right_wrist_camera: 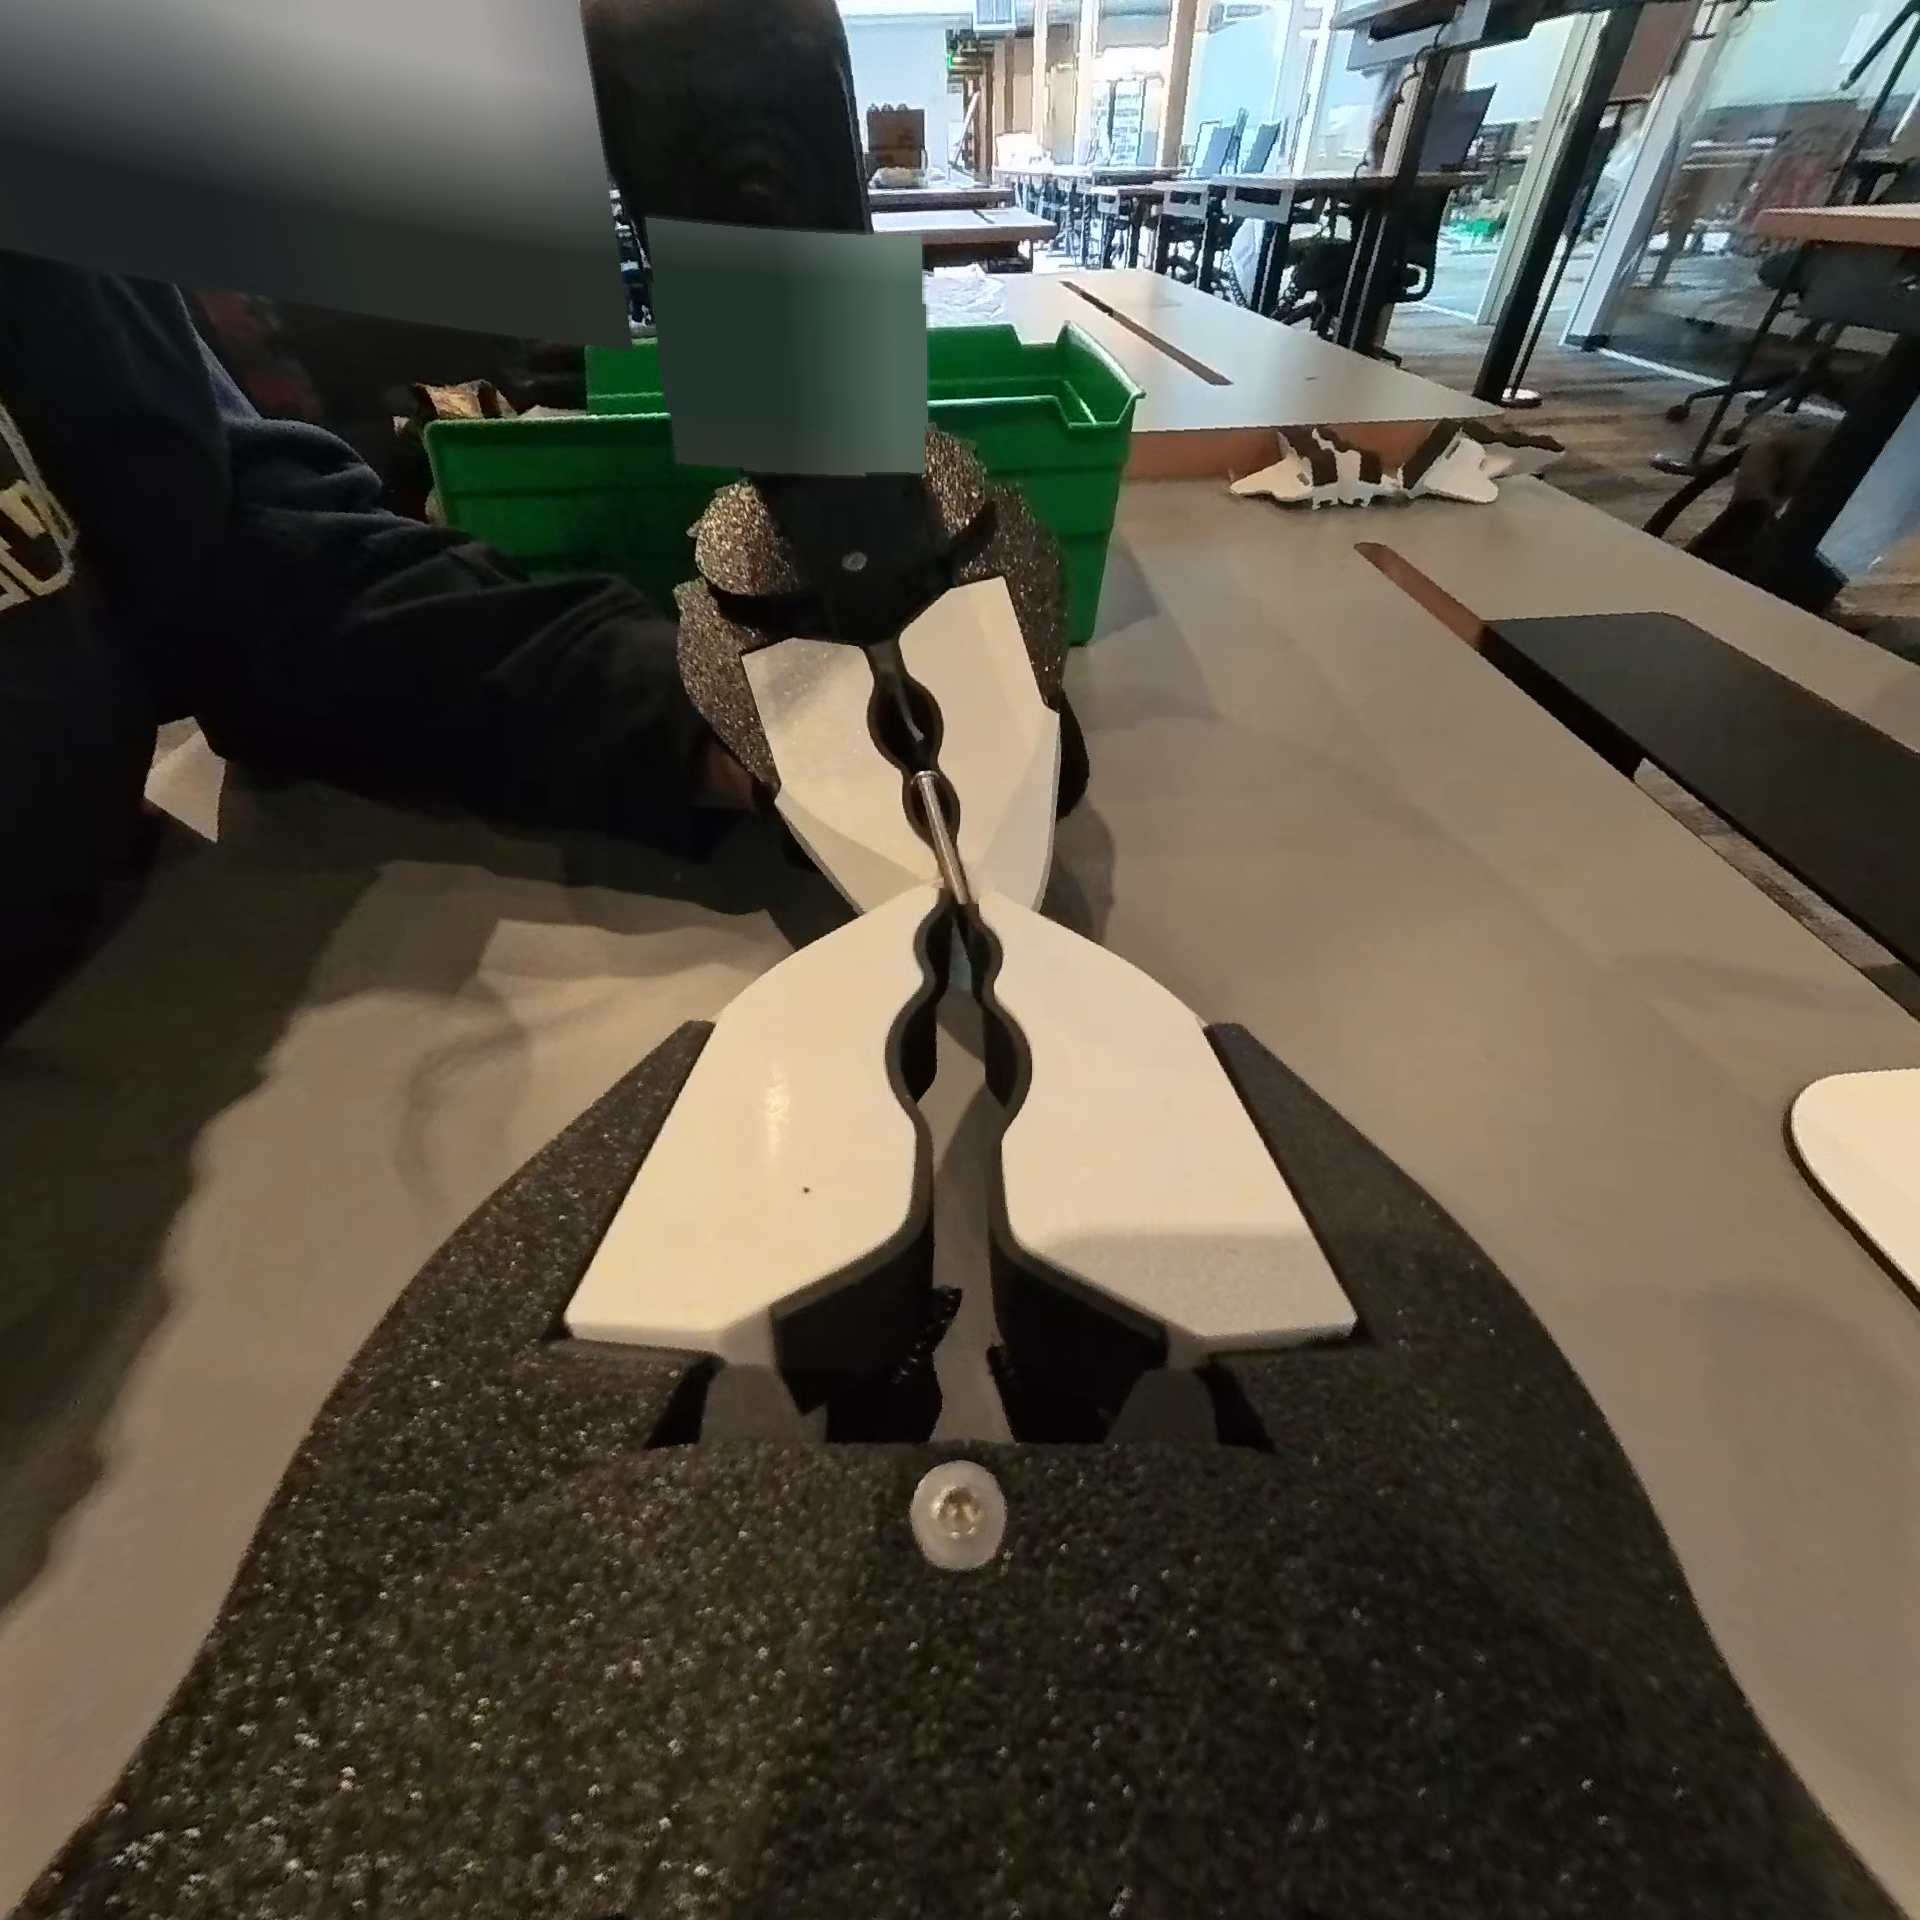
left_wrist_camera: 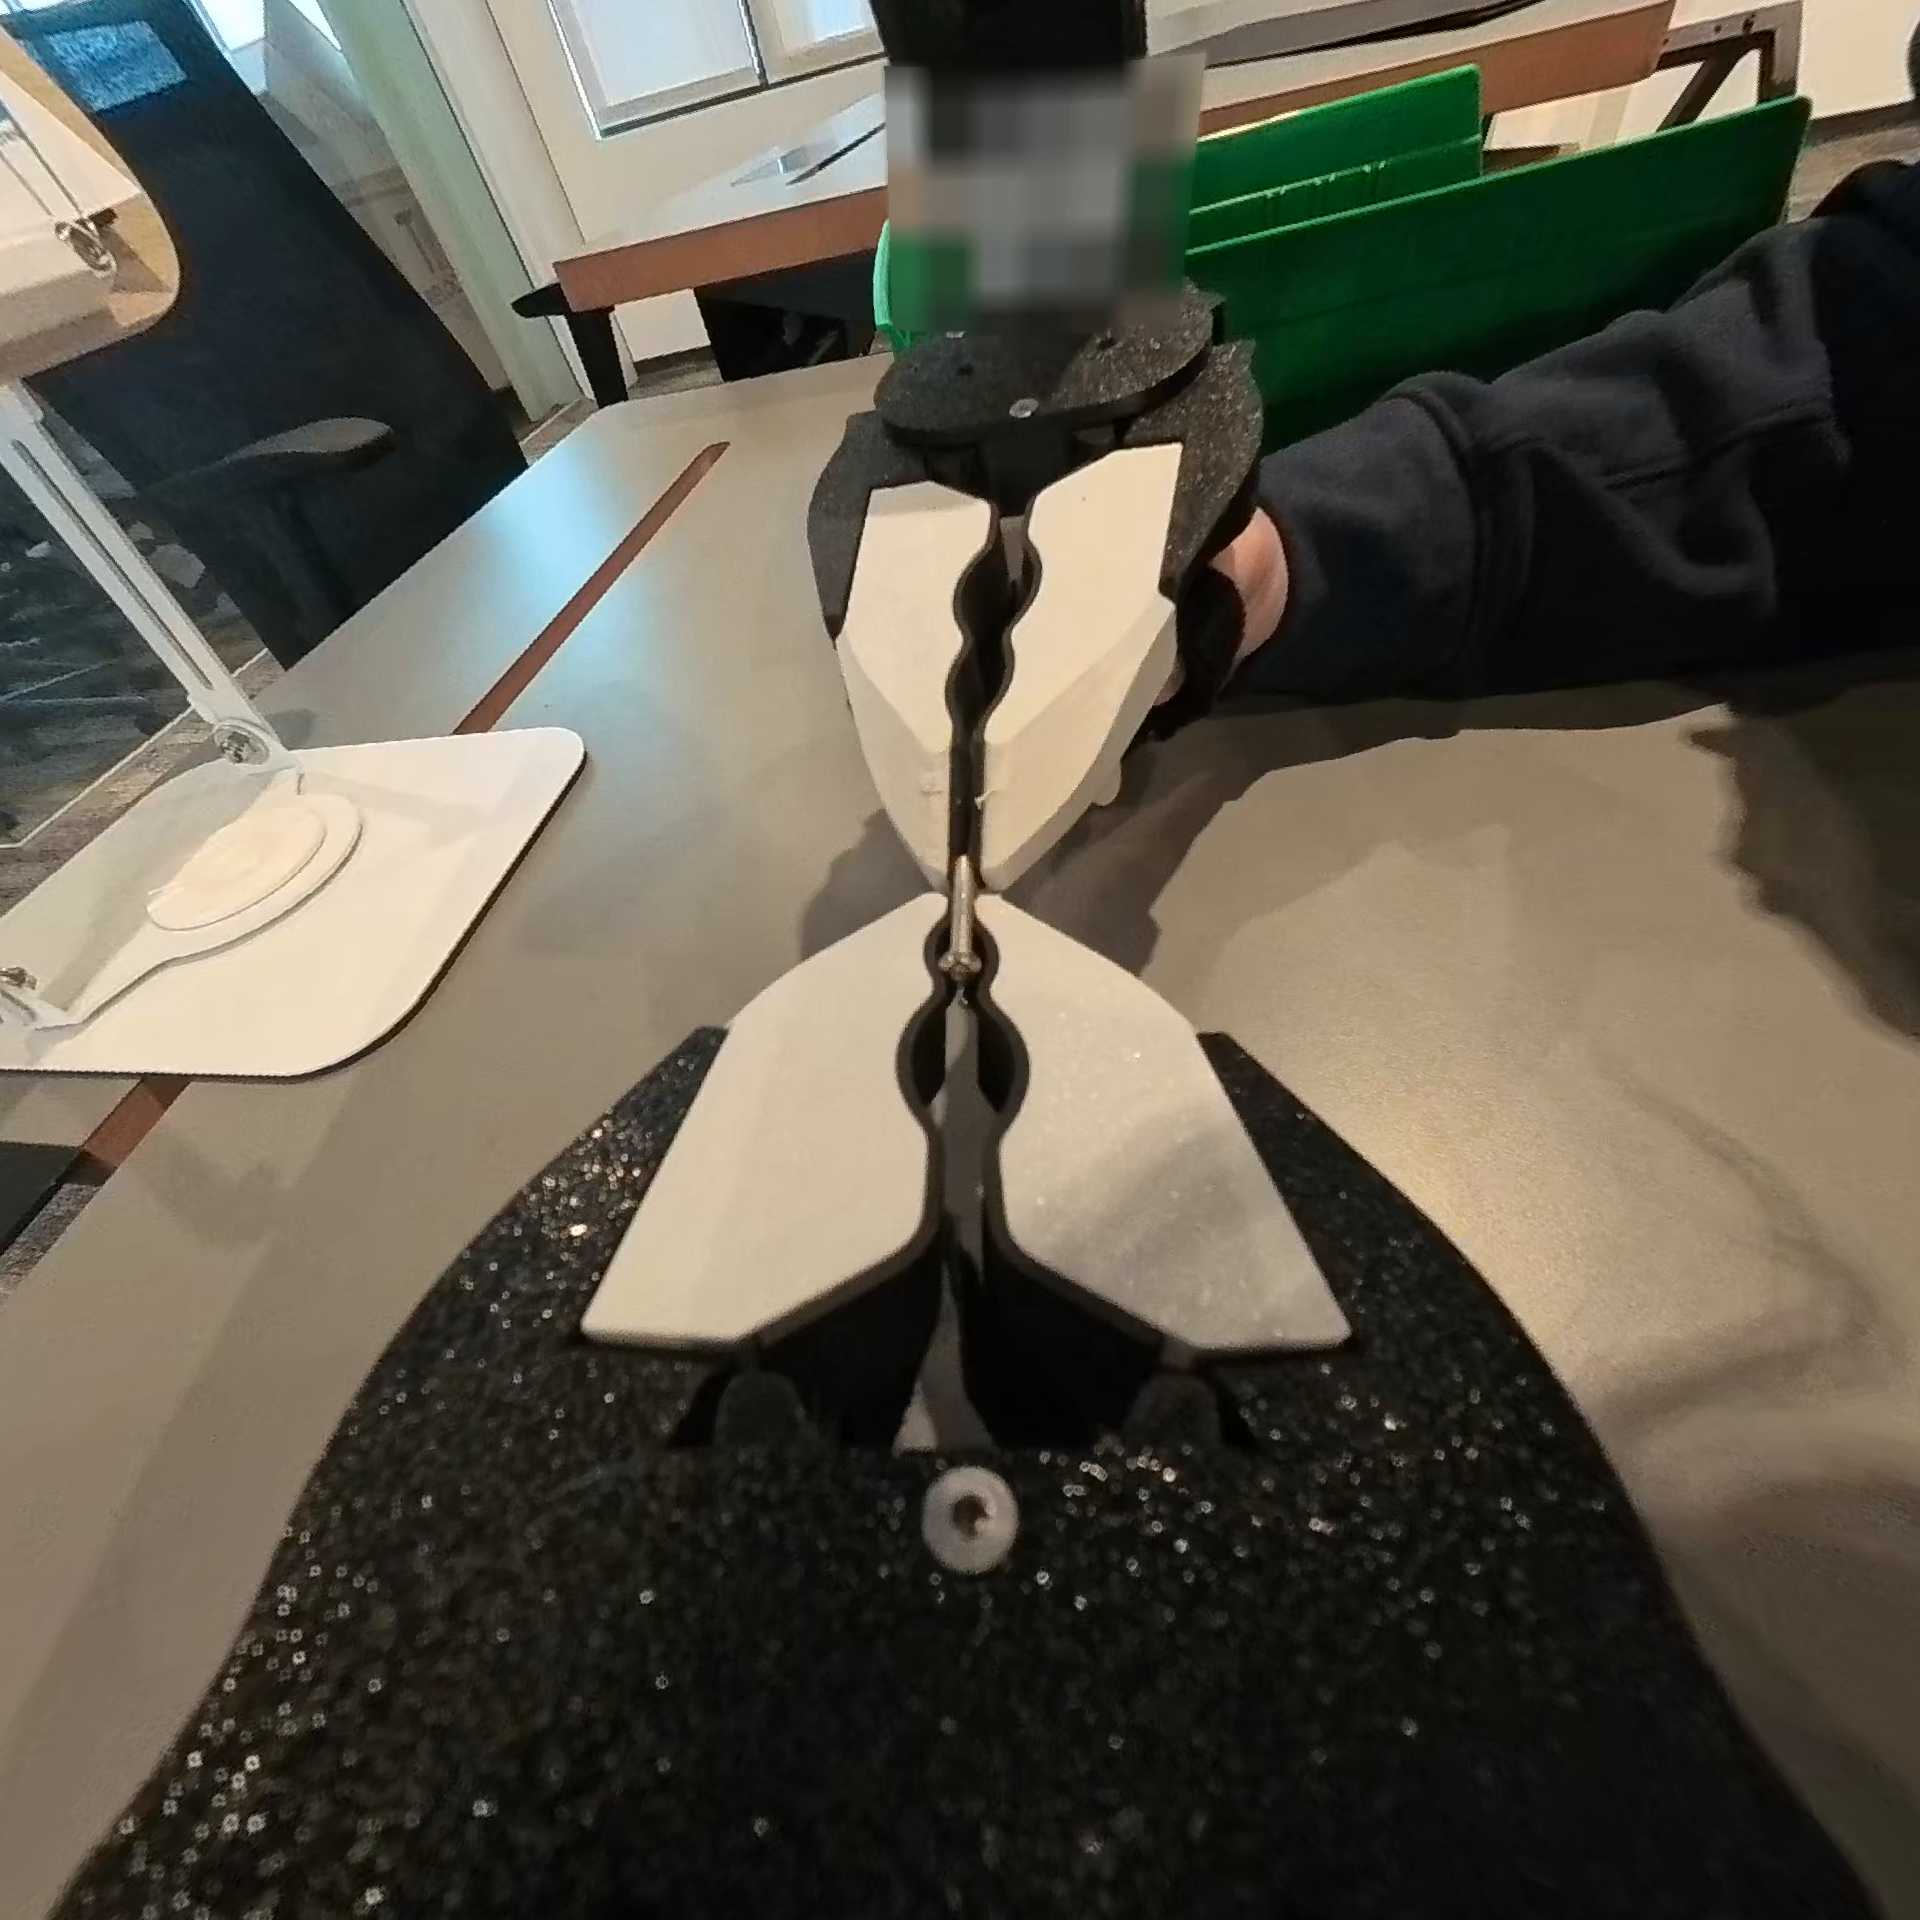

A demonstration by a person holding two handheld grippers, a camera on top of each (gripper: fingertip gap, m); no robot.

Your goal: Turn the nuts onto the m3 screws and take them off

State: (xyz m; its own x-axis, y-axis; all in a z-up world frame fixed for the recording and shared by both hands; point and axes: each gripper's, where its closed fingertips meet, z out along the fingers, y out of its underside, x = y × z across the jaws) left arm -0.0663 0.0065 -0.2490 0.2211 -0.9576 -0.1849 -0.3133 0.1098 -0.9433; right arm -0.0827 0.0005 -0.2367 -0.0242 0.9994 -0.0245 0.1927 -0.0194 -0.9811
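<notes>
**Tip-to-tip meeting of two hand-held grippers over a grey worktop**

Centrally in both wrist views, the two grippers face each other nose to nose above the worktop (left_wrist_camera: 1455,1039), well inside its edges. The left gripper (left_wrist_camera: 961,914) has its white fingers (left_wrist_camera: 831,1039) pressed together on a small silver screw (left_wrist_camera: 962,925): the head sits in the first scalloped recess behind the tips, and the shank points forward out of the closed jaws (the right wrist view confirms this, showing the same screw (right_wrist_camera: 940,831) lying along the seam of the far gripper's fingers). The right gripper (right_wrist_camera: 951,914) also has its jaws drawn nearly together, its tips meeting the free end of the shank; a nut cannot be made out there, and whether these pads pinch the shank or something on it cannot be told.

A hand (left_wrist_camera: 1252,582) in a dark sleeve (left_wrist_camera: 1558,499) carries the right gripper from the worktop's right side. Green bins (right_wrist_camera: 1039,436) stand at the far edge of the worktop behind the grippers. A white stand base (left_wrist_camera: 312,914) rests near the left edge in the left wrist view, and a brown slot (left_wrist_camera: 603,582) runs along the surface beyond it. Crumpled white-and-dark paper (right_wrist_camera: 1361,468) lies toward the far right corner.
</notes>
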